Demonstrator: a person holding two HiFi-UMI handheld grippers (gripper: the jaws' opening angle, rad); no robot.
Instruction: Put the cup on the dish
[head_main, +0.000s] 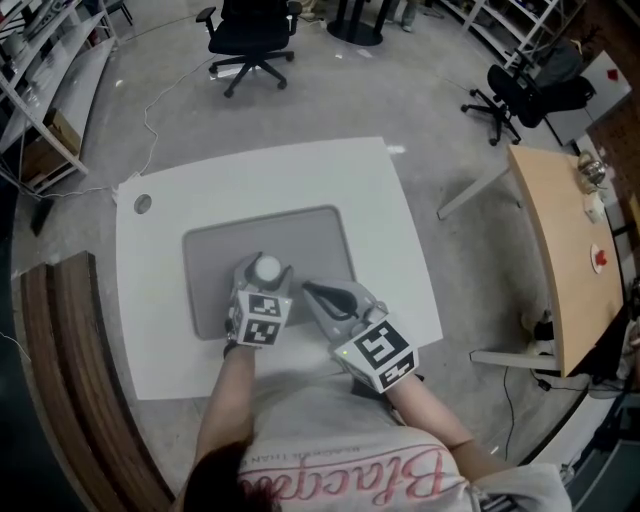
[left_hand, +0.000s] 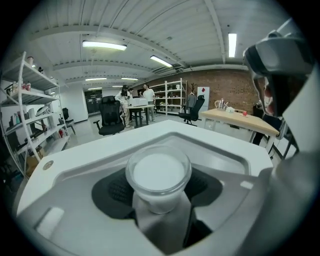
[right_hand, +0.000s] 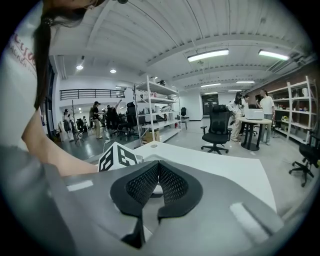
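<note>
Your left tool (head_main: 264, 272) clamps small clear round cup with white inside (left_hand: 158, 174) - pads on its sides, over flat grey rectangular dish (head_main: 320, 235) on white tabletop (head_main: 380, 200); contact unclear. Step: placing. Next, probably: settle cup level, then release. Your right tool (right_hand: 159, 182): closed, empty. Head view alone shows dish outline - left gripper view shows grip.

Bright, even indoor light from ceiling strips (left_hand: 104, 45), which blow out a bit in both my gripper views. My head view is darker at the corners, with the table (head_main: 150, 300) near-white and shadows faint and soft. Strong fisheye bend, black rims round both gripper views. Up close the cup (left_hand: 158, 175) and pads (right_hand: 172, 184) look soft; far shelves (right_hand: 155, 107) are sharper.
</note>
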